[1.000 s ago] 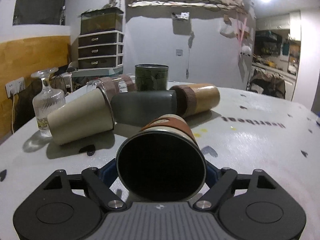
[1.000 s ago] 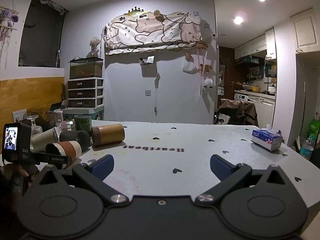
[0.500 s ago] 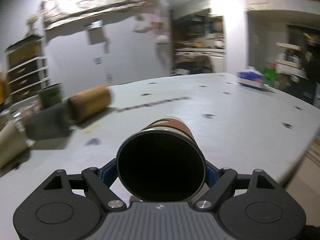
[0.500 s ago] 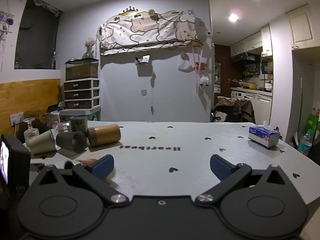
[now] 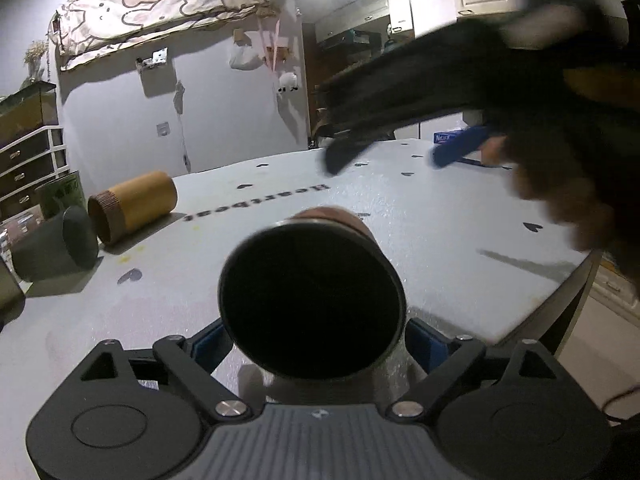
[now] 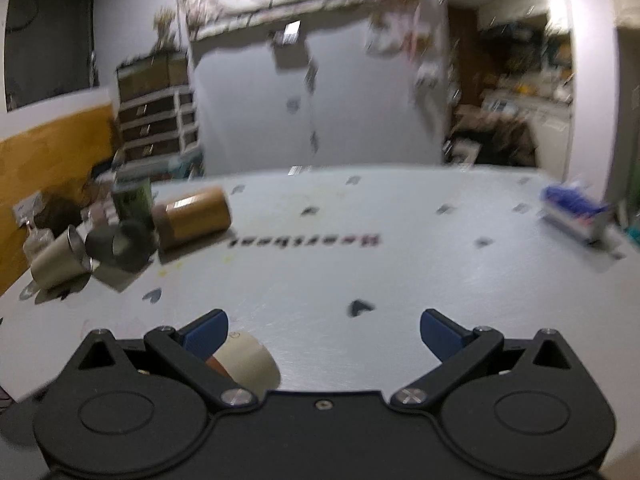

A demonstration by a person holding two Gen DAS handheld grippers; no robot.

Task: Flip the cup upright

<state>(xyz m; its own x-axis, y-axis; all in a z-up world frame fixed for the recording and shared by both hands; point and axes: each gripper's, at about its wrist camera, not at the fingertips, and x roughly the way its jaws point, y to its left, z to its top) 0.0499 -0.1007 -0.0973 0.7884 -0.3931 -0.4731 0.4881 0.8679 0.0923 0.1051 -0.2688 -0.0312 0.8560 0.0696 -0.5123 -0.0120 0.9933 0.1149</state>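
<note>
In the left wrist view, at the far left edge, a dark grey cup lying on its side (image 5: 60, 246) shows its flat base, and just right of it a tan cylindrical cup with a ribbed brown band (image 5: 132, 206) also lies on the pale grey worktop printed with small hearts (image 5: 460, 240). In the lower centre, the left tool (image 5: 314, 332) is clamped on the task's thing, a cream cup with a brown sleeve and a dark round end (image 5: 310, 304) that faces the camera; its body points away along the fingers, still lying roughly level just over the worktop, not upright. At the upper right, a blurred dark shape with a blue pad crosses the frame, probably the right tool. In the right wrist view, the toppled cups sit at mid left, the same cream cup pokes out at the lower left beside the left blue finger (image 6: 206, 330), and the right tool (image 6: 324, 330) has its fingers wide apart with nothing between them. The cup looks light, stiff and rigid, with a smooth wall that could slip, so the hold seems safest across the body by the sleeve. A blue tissue pack (image 6: 576, 214) rests at the far right.
</note>
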